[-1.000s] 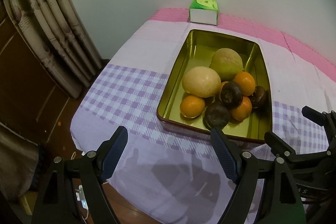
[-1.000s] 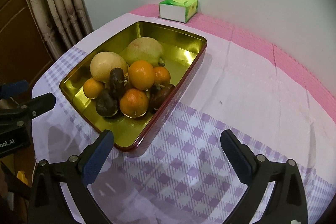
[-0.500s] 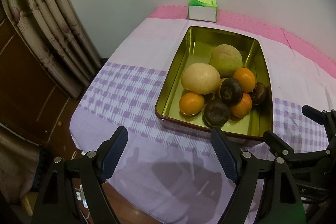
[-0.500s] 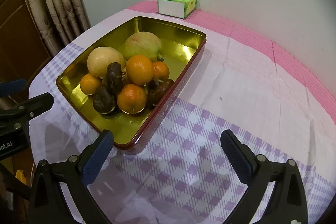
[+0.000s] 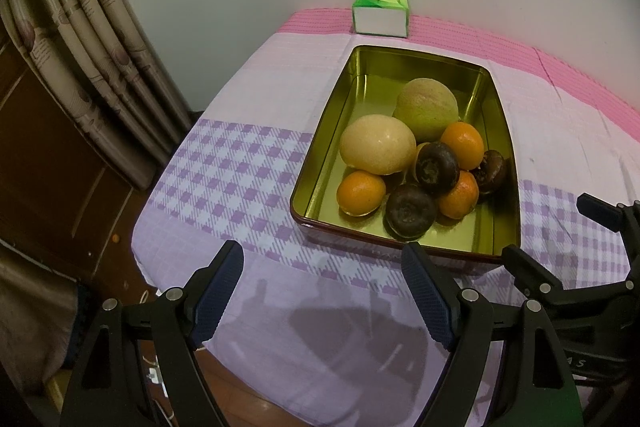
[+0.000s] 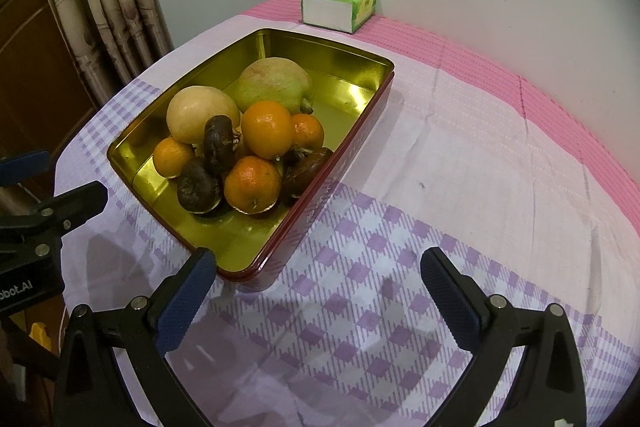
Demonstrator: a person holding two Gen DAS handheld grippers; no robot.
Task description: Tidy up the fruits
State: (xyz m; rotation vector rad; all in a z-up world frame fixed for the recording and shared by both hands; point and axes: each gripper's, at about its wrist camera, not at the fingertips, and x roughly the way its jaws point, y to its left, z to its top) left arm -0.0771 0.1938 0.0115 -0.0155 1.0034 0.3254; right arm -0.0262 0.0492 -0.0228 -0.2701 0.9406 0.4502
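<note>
Checked purple cloth (image 6: 360,287) covers the table, and nearest the cameras both tools hover wide open, nothing between the jaws: left gripper (image 5: 320,291), right gripper (image 6: 320,291). Just beyond sits the gold tin (image 5: 332,131), its long axis running away toward the wall, fruit (image 6: 256,147) heaped at its near end. It lies straight ahead of the left, ahead-left of the right. Farthest back, a green tissue box (image 5: 380,13).

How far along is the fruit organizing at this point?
Barely begun, it seems. All the fruit, oranges and dark fruits included, sits heaped in the gold tin. Nothing is in hand: the left gripper and right gripper hover before the tin, jaws open and empty. The sorting is left.
</note>
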